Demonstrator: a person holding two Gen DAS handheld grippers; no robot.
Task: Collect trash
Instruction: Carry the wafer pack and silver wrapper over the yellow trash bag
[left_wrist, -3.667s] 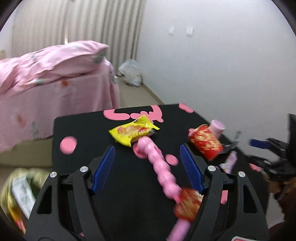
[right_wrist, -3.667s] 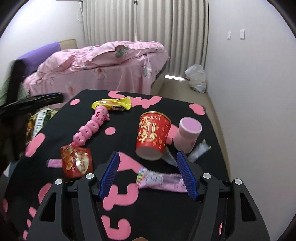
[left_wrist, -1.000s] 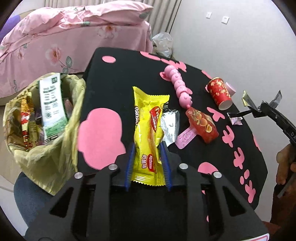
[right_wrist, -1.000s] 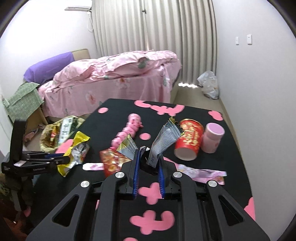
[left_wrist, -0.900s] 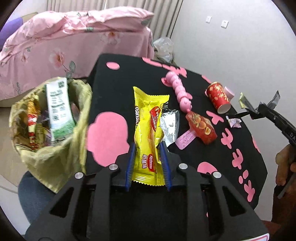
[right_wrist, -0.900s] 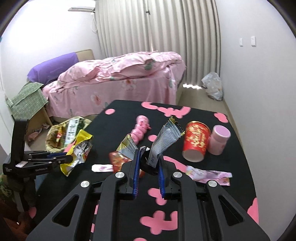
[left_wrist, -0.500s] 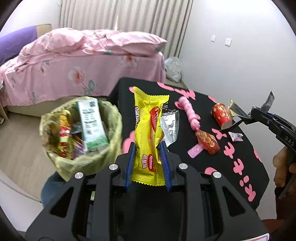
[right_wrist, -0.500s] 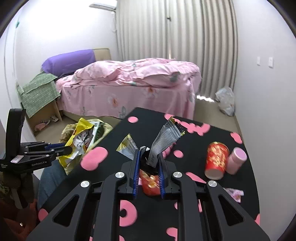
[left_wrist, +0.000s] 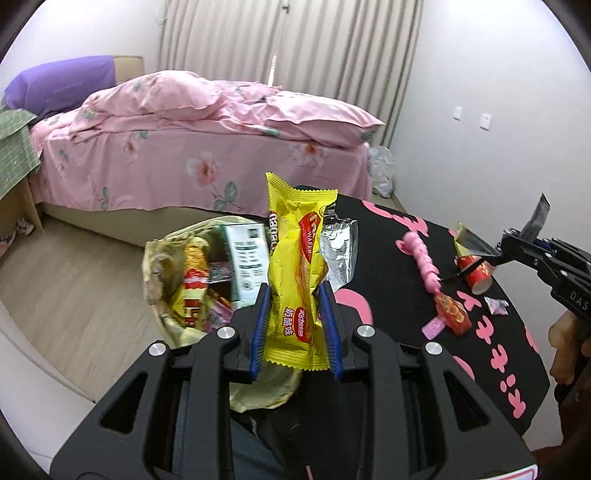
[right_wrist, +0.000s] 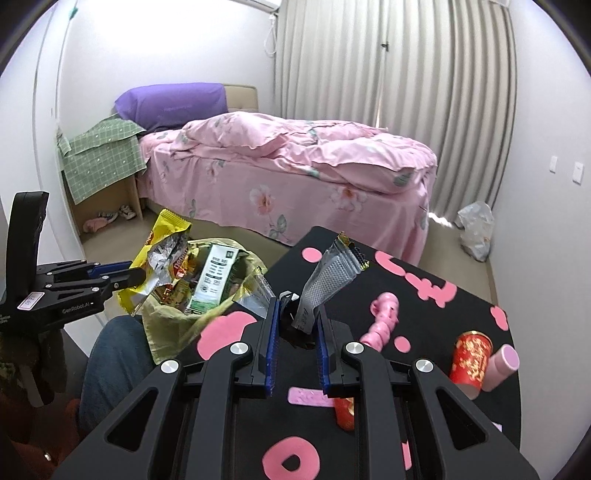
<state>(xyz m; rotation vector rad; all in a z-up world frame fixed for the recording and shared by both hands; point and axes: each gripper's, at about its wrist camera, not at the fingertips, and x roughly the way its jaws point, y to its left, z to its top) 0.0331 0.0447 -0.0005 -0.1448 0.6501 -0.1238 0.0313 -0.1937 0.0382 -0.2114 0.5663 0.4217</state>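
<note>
My left gripper (left_wrist: 294, 325) is shut on a yellow wafer wrapper (left_wrist: 295, 266) with torn silver foil at its side, held up over the near rim of the yellow-lined trash bag (left_wrist: 162, 295). The bag holds several wrappers and a green-and-white carton (left_wrist: 245, 266). My right gripper (right_wrist: 295, 332) is shut on a grey-silver wrapper (right_wrist: 328, 273) and a smaller foil piece (right_wrist: 255, 288), above the black table's left corner beside the trash bag (right_wrist: 155, 325). The right wrist view shows the left gripper (right_wrist: 135, 275) and its yellow wrapper (right_wrist: 162, 243) over the bag.
On the black table with pink shapes (right_wrist: 443, 295) lie a pink beaded toy (right_wrist: 384, 317), a red cup (right_wrist: 471, 358), a pink bottle (right_wrist: 502, 362), a red packet (right_wrist: 343, 410) and a pink strip (right_wrist: 306, 397). A person's knee (right_wrist: 114, 354) is beside the bag. A pink bed (left_wrist: 184, 147) stands behind.
Both grippers have risen and swung left from the table toward the trash bag, each keeping its wrapper. The bag now sits directly ahead of the left gripper, and the bed fills more of the view.
</note>
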